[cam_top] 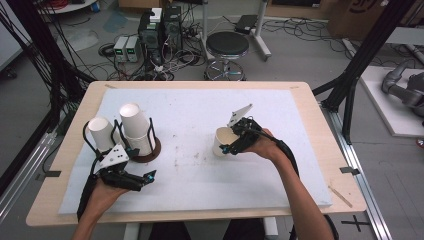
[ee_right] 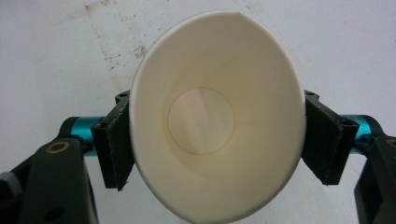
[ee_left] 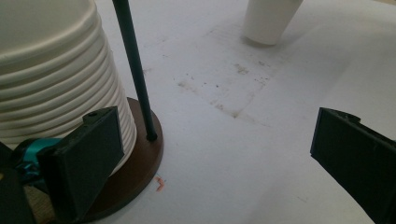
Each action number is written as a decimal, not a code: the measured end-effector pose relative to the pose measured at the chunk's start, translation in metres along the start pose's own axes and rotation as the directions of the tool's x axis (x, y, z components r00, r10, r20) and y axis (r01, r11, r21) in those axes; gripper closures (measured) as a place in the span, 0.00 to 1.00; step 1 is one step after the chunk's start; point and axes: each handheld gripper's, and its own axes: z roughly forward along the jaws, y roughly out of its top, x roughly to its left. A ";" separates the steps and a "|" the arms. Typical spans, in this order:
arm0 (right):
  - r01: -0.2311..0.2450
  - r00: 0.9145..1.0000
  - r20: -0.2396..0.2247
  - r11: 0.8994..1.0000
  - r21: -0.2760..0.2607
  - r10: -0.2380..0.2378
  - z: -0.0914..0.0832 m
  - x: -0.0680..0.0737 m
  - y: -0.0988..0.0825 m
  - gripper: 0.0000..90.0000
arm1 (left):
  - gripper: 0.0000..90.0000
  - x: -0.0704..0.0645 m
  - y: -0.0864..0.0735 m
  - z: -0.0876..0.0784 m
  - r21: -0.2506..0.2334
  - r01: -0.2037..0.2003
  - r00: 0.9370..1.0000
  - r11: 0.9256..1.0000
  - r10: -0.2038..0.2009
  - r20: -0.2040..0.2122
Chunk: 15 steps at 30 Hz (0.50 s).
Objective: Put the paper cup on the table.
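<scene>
A single white paper cup (cam_top: pixel 221 138) stands upright, mouth up, right of the middle of the white mat. My right gripper (cam_top: pixel 229 146) reaches it from the right, and its jaws lie against the cup's two sides. In the right gripper view the cup (ee_right: pixel 210 121) has an oval rim with a small crease at the top, and my right gripper (ee_right: pixel 217 144) is shut on it. My left gripper (cam_top: pixel 148 178) rests low at the front left, open and empty (ee_left: pixel 210 154), beside a stack of cups (ee_left: pixel 56 79).
A round brown base (cam_top: pixel 152 152) with thin black rods (ee_left: pixel 133 70) holds a stack of cups (cam_top: pixel 134 125); a second stack (cam_top: pixel 101 133) leans at its left. The mat (cam_top: pixel 200 180) shows faint stains mid-table. A stool (cam_top: pixel 227 47) and cables lie beyond the table.
</scene>
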 end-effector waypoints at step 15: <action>-0.006 1.000 -0.022 1.000 -0.030 0.005 0.003 0.001 0.003 0.16 | 0.03 0.000 0.000 0.000 -0.002 0.002 1.000 1.000 -0.002 0.000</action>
